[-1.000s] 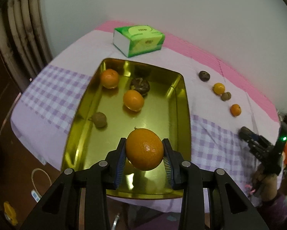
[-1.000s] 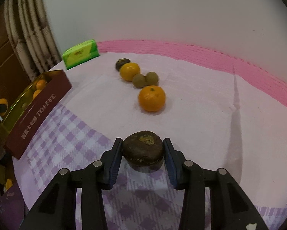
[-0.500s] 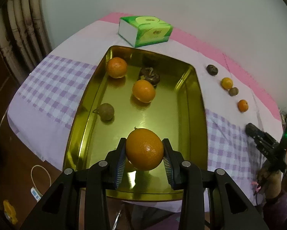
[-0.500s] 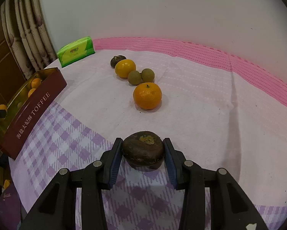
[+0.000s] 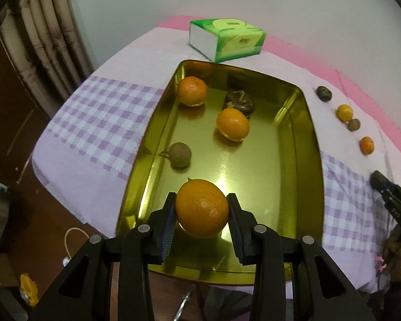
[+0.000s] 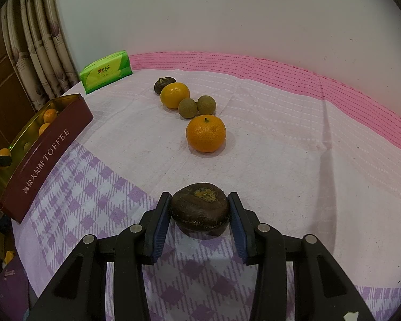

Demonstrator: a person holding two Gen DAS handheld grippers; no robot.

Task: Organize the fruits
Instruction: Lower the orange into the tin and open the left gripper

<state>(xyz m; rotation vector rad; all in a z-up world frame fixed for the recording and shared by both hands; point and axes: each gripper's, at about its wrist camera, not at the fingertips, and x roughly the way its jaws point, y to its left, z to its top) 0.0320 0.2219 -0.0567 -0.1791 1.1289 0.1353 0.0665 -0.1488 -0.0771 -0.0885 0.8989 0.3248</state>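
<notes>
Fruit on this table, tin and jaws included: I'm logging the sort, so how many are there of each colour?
Orange citrus: 5
Dark brown fruit: 3
Small greenish-brown fruit: 3
Total: 11

The dark red outer wall of the tin (image 6: 48, 144) bears "TOFFEE" in pale capitals, following a row of Chinese characters. The green tissue pack (image 6: 106, 71) carries printing too small to read.
</notes>
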